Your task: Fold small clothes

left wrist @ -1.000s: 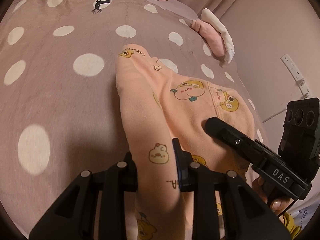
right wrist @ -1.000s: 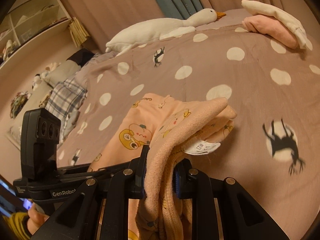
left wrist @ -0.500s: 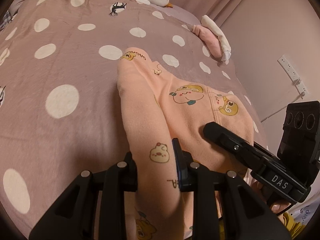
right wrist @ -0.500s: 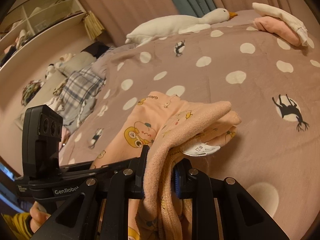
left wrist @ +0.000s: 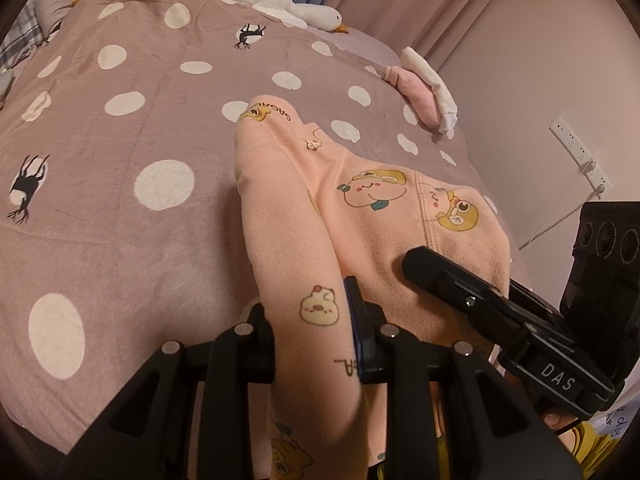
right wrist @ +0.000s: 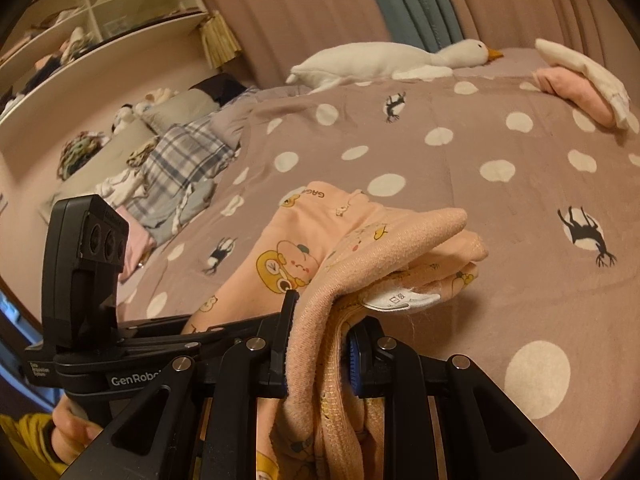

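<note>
Left gripper (left wrist: 316, 320) and right gripper (right wrist: 320, 344) side by side — each clamped on peach garment (left wrist: 384, 216).

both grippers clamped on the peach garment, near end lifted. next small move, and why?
Probably carry both ends forward together and lay them toward the far edge. The left gripper and right gripper each pinch bunched cloth of the garment; its far part lies flat on the bedspread, with the care label exposed at the held end, so the fold looks unfinished.
</note>
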The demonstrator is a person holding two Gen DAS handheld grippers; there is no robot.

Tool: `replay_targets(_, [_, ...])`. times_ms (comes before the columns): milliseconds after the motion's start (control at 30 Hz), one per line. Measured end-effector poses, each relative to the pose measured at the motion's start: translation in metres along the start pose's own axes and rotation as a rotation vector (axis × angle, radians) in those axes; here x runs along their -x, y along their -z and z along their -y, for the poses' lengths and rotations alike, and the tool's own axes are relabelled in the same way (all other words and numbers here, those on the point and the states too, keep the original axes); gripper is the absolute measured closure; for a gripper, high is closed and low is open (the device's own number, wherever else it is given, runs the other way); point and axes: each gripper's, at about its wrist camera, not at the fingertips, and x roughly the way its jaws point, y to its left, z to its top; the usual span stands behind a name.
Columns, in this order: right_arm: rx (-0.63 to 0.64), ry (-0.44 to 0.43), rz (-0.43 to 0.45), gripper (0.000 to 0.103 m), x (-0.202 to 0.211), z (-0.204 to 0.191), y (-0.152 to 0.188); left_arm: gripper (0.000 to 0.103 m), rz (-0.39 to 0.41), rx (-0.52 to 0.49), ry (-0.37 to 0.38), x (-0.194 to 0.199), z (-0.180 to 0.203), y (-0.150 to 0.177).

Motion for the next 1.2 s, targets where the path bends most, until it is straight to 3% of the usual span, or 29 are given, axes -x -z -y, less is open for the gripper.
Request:
replay_targets(733, [0.15, -0.02, -0.02, 0.08, -0.013, -0.062, -0.004, 0.078, 0.106, 0.084, 0.002, 0.055, -0.034, 0.019])
replay_targets(1200, [0.198, -0.048, -0.013, 0.08, -0.038, -0.067, -0.035, 0.078, 0.138, 0.096, -0.021, 0.05, -0.058, -0.026])
